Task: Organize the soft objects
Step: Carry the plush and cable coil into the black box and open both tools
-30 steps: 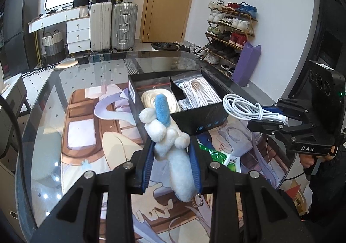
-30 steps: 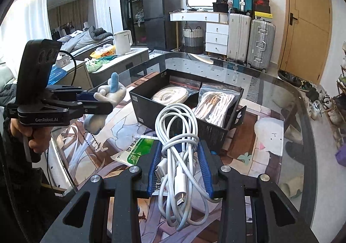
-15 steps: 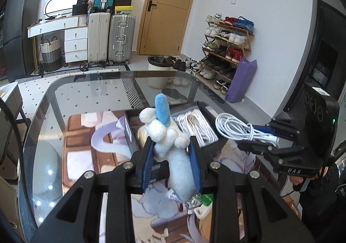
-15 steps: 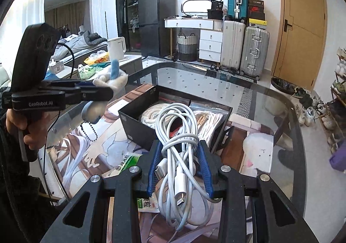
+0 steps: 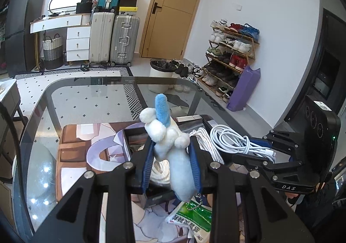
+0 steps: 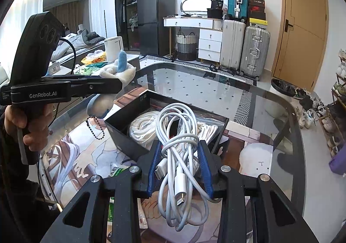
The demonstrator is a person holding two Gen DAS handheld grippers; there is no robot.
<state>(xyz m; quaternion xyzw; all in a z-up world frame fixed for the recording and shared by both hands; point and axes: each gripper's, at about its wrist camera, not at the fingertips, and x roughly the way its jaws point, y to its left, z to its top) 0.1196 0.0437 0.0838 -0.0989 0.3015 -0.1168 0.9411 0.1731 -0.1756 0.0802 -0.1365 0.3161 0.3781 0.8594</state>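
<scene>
My left gripper (image 5: 170,156) is shut on a white plush toy (image 5: 170,145) with a blue ear, held above the near left part of the black box (image 5: 127,141). The toy (image 6: 116,72) and its bead chain (image 6: 95,126) show at the left of the right wrist view. My right gripper (image 6: 179,156) is shut on a coiled white charging cable (image 6: 179,134), held above the near edge of the black box (image 6: 123,134). The cable (image 5: 233,141) also shows in the left wrist view. The box holds coiled white rope (image 6: 142,126) and bagged cords (image 6: 205,130).
The box stands on a glass table (image 6: 216,85) over a printed mat. A green and white packet (image 5: 190,219) lies on the mat in front of the box. Suitcases, a shoe rack and a door stand beyond the table.
Both grippers have risen and moved forward over the box, still holding the plush toy and the cable. The box now lies lower and closer beneath them.
</scene>
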